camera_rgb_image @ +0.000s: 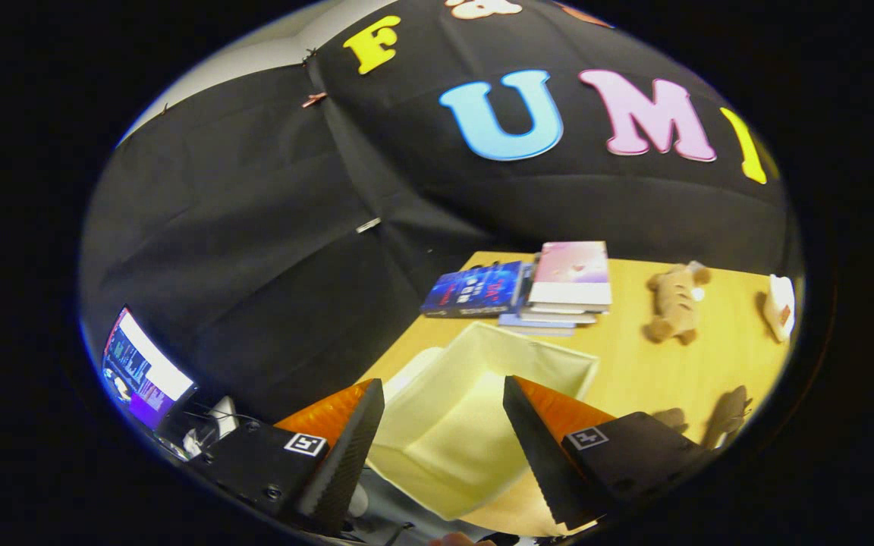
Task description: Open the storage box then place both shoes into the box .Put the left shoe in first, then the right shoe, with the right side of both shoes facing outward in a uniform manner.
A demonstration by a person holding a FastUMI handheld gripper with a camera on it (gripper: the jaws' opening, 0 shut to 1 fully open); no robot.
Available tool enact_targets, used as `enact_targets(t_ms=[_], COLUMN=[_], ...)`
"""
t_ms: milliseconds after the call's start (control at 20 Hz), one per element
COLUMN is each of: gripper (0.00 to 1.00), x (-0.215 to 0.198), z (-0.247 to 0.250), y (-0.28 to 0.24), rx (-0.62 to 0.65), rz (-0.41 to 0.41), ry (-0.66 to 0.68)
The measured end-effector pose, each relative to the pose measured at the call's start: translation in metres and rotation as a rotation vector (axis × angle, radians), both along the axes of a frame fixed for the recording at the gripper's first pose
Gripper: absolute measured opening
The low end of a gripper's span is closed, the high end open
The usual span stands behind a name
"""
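Black cloth walls the booth behind a wooden tabletop (657, 364). Largest on it is the cream storage box (475, 425), lying open between my spread fingers; its inside looks empty, with no shoe in it that I can see. My gripper (444, 447) stands wide, holding nothing, probably poised over the box to check its mouth. Books (528, 292) are stacked by the far edge, out of the way. A plush toy (676, 303) lies beside them.
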State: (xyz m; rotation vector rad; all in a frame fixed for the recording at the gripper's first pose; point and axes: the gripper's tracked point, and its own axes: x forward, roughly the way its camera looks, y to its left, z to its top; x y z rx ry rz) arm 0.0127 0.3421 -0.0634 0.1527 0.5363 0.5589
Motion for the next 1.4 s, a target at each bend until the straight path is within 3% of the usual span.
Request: enact_targets(t_ms=[250, 500, 850, 1200, 1300, 1400], gripper=[0.98, 0.98, 0.99, 0.99, 0.91, 0.67], x=[0.000, -0.021, -0.029, 0.010, 0.019, 0.022], z=[-0.022, -0.094, -0.186, -0.260, -0.268, -0.274], y=[-0.128, -0.206, -0.254, -0.265, -0.259, -0.252], rx=[-0.149, -0.250, -0.281, -0.295, -0.262, -0.239], rz=[-0.184, -0.217, -0.314, -0.412, -0.432, -0.429], ry=[-0.079, -0.004, 0.151, 0.256, 0.277, 0.300])
